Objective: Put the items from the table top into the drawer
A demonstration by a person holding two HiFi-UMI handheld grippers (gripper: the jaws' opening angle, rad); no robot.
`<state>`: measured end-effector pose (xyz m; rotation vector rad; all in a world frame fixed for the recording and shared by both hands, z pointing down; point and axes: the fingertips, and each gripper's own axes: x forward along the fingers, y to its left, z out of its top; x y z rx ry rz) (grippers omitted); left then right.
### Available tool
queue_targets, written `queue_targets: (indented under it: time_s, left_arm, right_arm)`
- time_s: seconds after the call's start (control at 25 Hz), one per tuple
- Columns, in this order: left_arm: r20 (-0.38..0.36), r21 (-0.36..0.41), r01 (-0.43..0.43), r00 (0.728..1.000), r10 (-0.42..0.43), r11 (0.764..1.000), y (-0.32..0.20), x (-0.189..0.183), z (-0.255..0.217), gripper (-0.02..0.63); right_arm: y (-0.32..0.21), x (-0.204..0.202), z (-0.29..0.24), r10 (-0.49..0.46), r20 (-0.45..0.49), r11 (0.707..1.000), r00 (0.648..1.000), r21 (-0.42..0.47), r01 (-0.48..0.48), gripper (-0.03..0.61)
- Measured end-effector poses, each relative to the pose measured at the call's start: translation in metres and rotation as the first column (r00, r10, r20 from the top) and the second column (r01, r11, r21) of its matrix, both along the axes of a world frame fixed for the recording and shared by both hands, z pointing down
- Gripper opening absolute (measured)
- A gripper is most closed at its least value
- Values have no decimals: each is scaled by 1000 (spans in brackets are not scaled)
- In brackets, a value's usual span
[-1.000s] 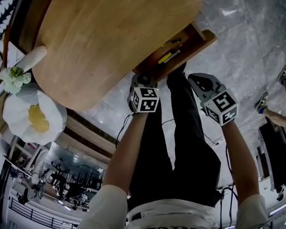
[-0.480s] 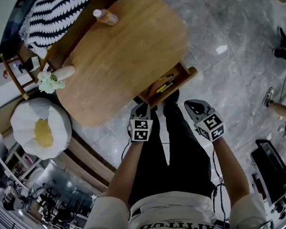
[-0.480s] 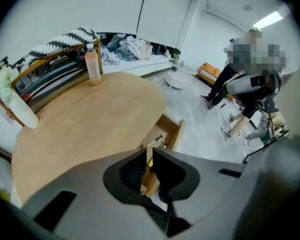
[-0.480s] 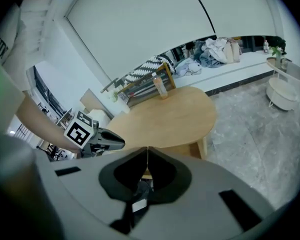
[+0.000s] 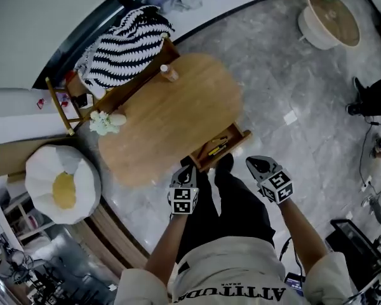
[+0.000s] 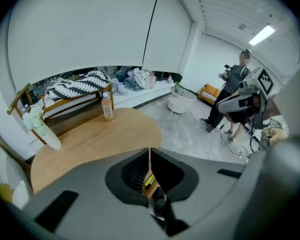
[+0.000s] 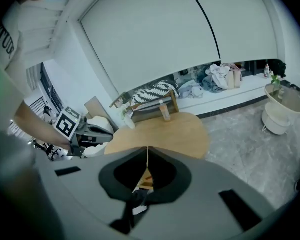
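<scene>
The fingers of your left gripper (image 6: 150,152) are closing, tips almost meeting, with nothing between them (only the drawer shows through the hollow behind the tips, well below). The fingers of your right gripper (image 7: 148,149) are clenched together and hold nothing either. In the head view, both grippers hang side by side over your legs, on the near side of the drawer (image 5: 236,145) and apart from it.

The drawer stands pulled out from under the near edge of the wooden tabletop (image 5: 178,116). Inside it lies a slim yellow item (image 5: 217,149); whatever else lies beside it is too small to make out.

On the tabletop, a bottle (image 5: 169,74) with a pale cap stands upright at the far edge. A white vase (image 5: 109,122) with flowers sits at the left end.

Just beyond the tabletop, a wooden chair (image 5: 60,100) carries a black-and-white striped blanket (image 5: 124,43). On the marble floor (image 5: 273,75), a white pouf (image 5: 62,183) with a yellow centre sits near the left end of the tabletop. A round white basket (image 5: 330,18) stands well apart at the far right.
</scene>
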<state>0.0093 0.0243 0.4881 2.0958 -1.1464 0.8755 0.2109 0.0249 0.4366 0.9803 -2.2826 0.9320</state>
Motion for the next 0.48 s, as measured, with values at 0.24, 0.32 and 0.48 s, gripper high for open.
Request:
queue_targets:
  time_s: [0.24,0.32,0.48]
  left_arm:
    - [-71,68,68,995,-63,995,15,-14,-65,25]
    - [-90,67,90,992,-84,994,25,-25,-79,23]
    - [-104,94,116,989,-106,989,40,-53,-105,23]
  right_arm:
    - [5,-6,-45,-22,-33,996,999,87,24,21]
    - [8,-13,-52,-31,-41,995,999,95,35,21]
    - [6,-33,-63,-65,-69,991,996,115,72,21]
